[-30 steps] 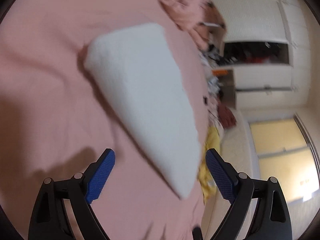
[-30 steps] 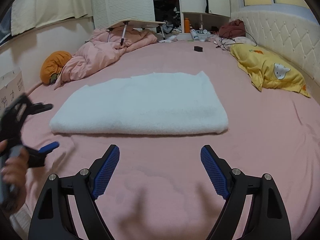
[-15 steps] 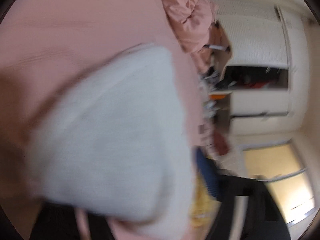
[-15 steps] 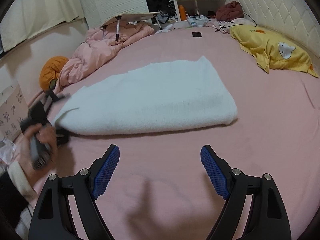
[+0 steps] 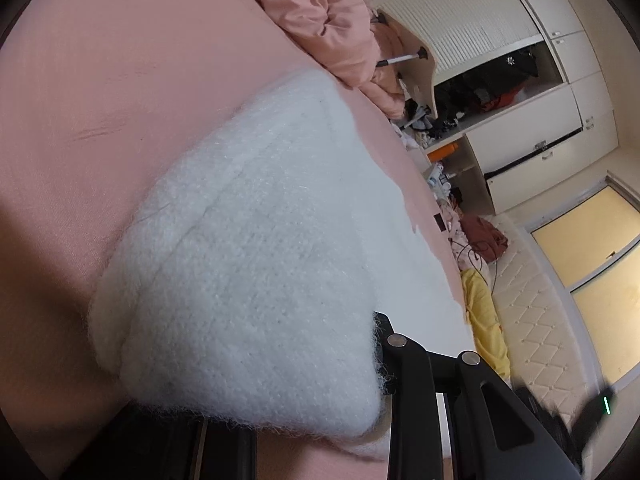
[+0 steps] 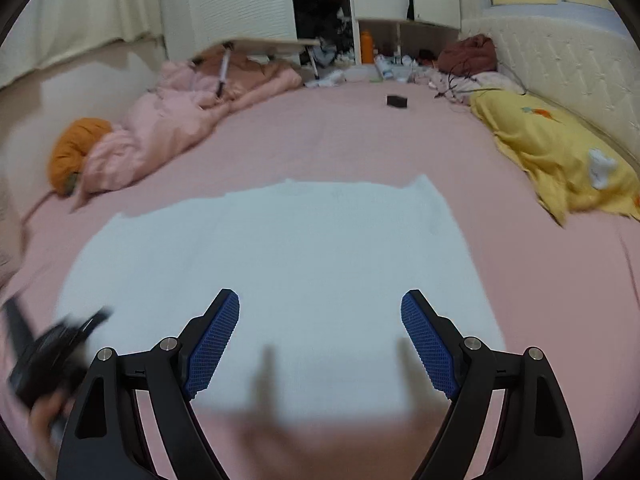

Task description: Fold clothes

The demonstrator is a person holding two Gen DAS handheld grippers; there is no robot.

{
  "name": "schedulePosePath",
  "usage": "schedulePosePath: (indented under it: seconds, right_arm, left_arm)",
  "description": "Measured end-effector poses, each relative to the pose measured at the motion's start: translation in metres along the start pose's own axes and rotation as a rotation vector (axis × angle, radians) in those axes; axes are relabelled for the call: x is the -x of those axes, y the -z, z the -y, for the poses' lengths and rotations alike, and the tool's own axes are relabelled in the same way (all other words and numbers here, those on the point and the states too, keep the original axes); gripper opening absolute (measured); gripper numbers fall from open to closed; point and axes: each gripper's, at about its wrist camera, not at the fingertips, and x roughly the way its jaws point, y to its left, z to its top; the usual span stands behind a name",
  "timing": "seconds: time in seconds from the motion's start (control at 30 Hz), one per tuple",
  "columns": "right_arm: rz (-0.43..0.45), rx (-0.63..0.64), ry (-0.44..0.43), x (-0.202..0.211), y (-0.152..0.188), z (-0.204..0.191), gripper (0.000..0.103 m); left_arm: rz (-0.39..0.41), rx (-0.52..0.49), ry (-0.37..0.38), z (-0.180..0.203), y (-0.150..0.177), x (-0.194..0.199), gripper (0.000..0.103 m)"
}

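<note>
A white fluffy towel (image 6: pixel 280 248), folded into a long rectangle, lies flat on the pink bed sheet (image 6: pixel 400 140). In the left wrist view its short end (image 5: pixel 260 240) fills the frame and bunches up between the jaws of my left gripper (image 5: pixel 288 368), which is shut on it. The pile hides the pads; only one black finger arm (image 5: pixel 404 364) shows. In the right wrist view that left gripper (image 6: pixel 52 356) is a blur at the towel's left end. My right gripper (image 6: pixel 320 320) stands open just above the towel's near long edge, with nothing between its blue pads.
A crumpled pink duvet (image 6: pixel 188 120) and an orange cushion (image 6: pixel 76 148) lie at the far left. A yellow pillow (image 6: pixel 560 160) rests along the padded headboard (image 6: pixel 560 60) on the right. A small black object (image 6: pixel 397 101) sits far back, before a cluttered wardrobe (image 6: pixel 320 8).
My left gripper has come down onto the towel's short end and shut on it. My right gripper has moved forward from the bare sheet to over the towel's near edge, still open.
</note>
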Motion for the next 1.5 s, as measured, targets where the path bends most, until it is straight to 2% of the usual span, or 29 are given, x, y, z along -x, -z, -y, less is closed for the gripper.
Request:
schedulePosePath:
  seconds: [0.1,0.17,0.2,0.23,0.37,0.47,0.53,0.6,0.67,0.77,0.8,0.9,1.0,1.07,1.1,1.2,1.3,1.43,1.5]
  right_arm:
    - [-0.06,0.04,0.003,-0.057,-0.022,-0.012,0.083]
    - [-0.133,0.125,0.001,-0.098,-0.01,-0.024,0.086]
    - [-0.133,0.15,-0.001,-0.11,-0.006,-0.027,0.091]
    - [-0.108,0.146,-0.004,-0.11,-0.005,-0.025,0.092]
    - [-0.094,0.134,0.012,-0.094,-0.01,-0.026,0.092]
    - [-0.029,0.112,-0.053,-0.07,0.002,-0.032,0.092]
    - [-0.073,0.122,-0.036,-0.083,0.016,-0.037,0.095]
    - [-0.09,0.086,-0.047,-0.09,0.012,-0.032,0.099]
    - [-0.101,0.106,-0.042,-0.086,0.002,-0.033,0.099]
    - [0.011,0.104,0.033,-0.059,-0.008,-0.011,0.099]
    - [0.005,0.077,0.059,-0.062,-0.006,0.003,0.099]
    - [-0.1,0.016,0.066,-0.088,0.005,0.034,0.102]
    - [-0.085,0.1,0.095,-0.079,-0.004,0.021,0.098]
    - [-0.025,0.077,0.1,-0.072,-0.001,0.027,0.098]
    - [-0.023,0.061,0.098,-0.074,0.001,0.031,0.099]
    - [-0.09,0.058,0.105,-0.091,0.006,0.034,0.103]
    - [-0.103,0.048,0.06,-0.077,-0.001,0.037,0.1]
    - [-0.032,-0.079,-0.076,0.0,0.003,0.076,0.098]
    - [-0.074,-0.096,-0.136,0.034,0.022,0.095,0.098]
  left_arm:
    - [0.011,-0.017,0.004,0.0,0.001,-0.001,0.025]
    - [0.018,-0.027,0.008,0.0,0.0,-0.003,0.025]
    - [0.018,-0.028,0.012,0.0,-0.001,-0.004,0.025]
    - [0.019,-0.03,0.015,0.0,-0.001,-0.005,0.025]
    - [0.025,-0.032,0.028,-0.002,-0.001,-0.005,0.025]
    - [0.027,-0.033,0.035,-0.004,-0.001,-0.004,0.025]
    - [0.027,-0.034,0.039,-0.004,-0.001,-0.004,0.025]
    - [0.026,-0.034,0.041,-0.004,-0.001,-0.004,0.025]
    - [0.026,-0.033,0.043,-0.005,-0.001,-0.004,0.025]
    - [0.026,-0.032,0.046,-0.005,-0.001,-0.003,0.025]
    - [0.027,-0.032,0.047,-0.005,-0.001,-0.003,0.025]
    - [0.026,-0.036,0.046,-0.004,-0.002,-0.004,0.025]
    - [0.026,-0.033,0.048,-0.004,-0.003,-0.004,0.025]
    - [0.026,-0.033,0.049,-0.005,-0.003,-0.004,0.025]
    - [0.026,-0.033,0.05,-0.005,-0.003,-0.004,0.025]
    - [0.024,-0.035,0.046,-0.005,-0.004,-0.005,0.025]
    - [0.018,-0.03,0.041,-0.004,-0.005,-0.005,0.025]
    - [0.008,-0.028,0.029,-0.003,-0.005,-0.004,0.025]
    - [0.0,-0.028,0.006,0.0,-0.005,-0.005,0.025]
